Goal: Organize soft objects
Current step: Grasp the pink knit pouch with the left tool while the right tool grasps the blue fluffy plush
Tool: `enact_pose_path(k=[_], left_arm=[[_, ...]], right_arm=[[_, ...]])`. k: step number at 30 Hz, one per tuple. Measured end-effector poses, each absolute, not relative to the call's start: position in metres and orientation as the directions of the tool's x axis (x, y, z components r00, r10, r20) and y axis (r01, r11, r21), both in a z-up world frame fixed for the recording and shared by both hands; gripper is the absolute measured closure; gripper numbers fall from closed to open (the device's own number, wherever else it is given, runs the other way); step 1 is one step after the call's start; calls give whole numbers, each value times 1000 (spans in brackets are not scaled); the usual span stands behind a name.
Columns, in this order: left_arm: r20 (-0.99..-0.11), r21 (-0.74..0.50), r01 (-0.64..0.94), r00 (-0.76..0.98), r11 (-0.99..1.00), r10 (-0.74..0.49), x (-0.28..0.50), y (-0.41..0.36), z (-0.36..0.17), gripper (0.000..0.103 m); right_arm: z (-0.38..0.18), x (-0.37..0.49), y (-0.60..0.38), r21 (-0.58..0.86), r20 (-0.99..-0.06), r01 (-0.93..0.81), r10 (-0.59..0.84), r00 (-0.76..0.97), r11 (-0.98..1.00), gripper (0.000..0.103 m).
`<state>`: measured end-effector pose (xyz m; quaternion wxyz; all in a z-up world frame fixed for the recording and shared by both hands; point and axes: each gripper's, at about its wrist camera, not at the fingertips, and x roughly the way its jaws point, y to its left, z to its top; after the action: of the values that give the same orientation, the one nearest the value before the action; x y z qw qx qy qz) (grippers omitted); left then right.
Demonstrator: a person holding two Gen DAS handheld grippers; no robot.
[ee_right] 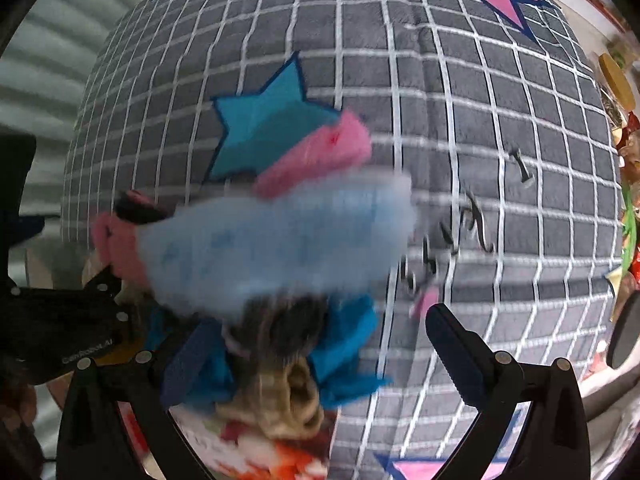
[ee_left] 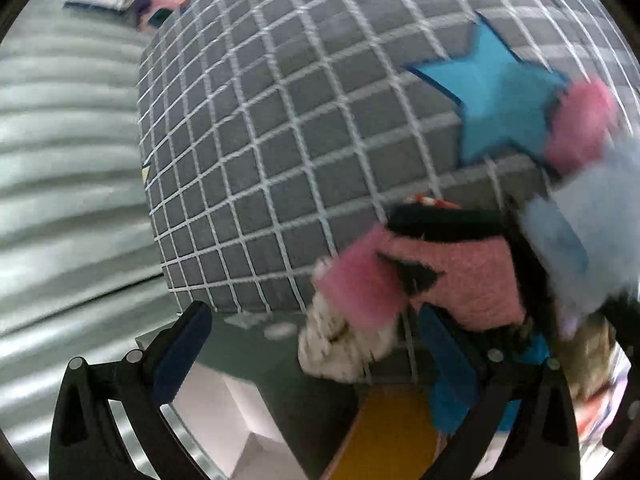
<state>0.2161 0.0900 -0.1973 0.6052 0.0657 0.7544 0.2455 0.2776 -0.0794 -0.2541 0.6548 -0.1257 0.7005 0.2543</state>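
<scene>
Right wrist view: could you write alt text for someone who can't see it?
A blurred heap of soft things, a pale blue fluffy item uppermost, lies on a grey grid-patterned cushion with a blue star. The right gripper is open, its left finger beside the heap.

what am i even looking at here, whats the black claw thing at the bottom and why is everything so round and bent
Each picture comes from a fisheye camera mounted on a hand-held gripper, looking forward along its two fingers; the wide lens bends everything. A person carries one gripper in each hand, so there are two views of one scene.

The black claws with blue pads are those grippers: the left gripper and the right gripper. Both stand open and grip nothing.

Behind them is a big grey pillow with a white grid and a blue star. In front of it is a blurred bundle of soft things: a pink plush piece, a pale blue fluffy one and some bright blue fabric.
</scene>
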Motion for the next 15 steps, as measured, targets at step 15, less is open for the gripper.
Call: enact_pose_path(k=[15], left_arm=[[-979,196,-539,-59,819,195,239,166,-154,0]], right_arm=[[-222,368,-112,100,-981,-432,161,108,896,0]])
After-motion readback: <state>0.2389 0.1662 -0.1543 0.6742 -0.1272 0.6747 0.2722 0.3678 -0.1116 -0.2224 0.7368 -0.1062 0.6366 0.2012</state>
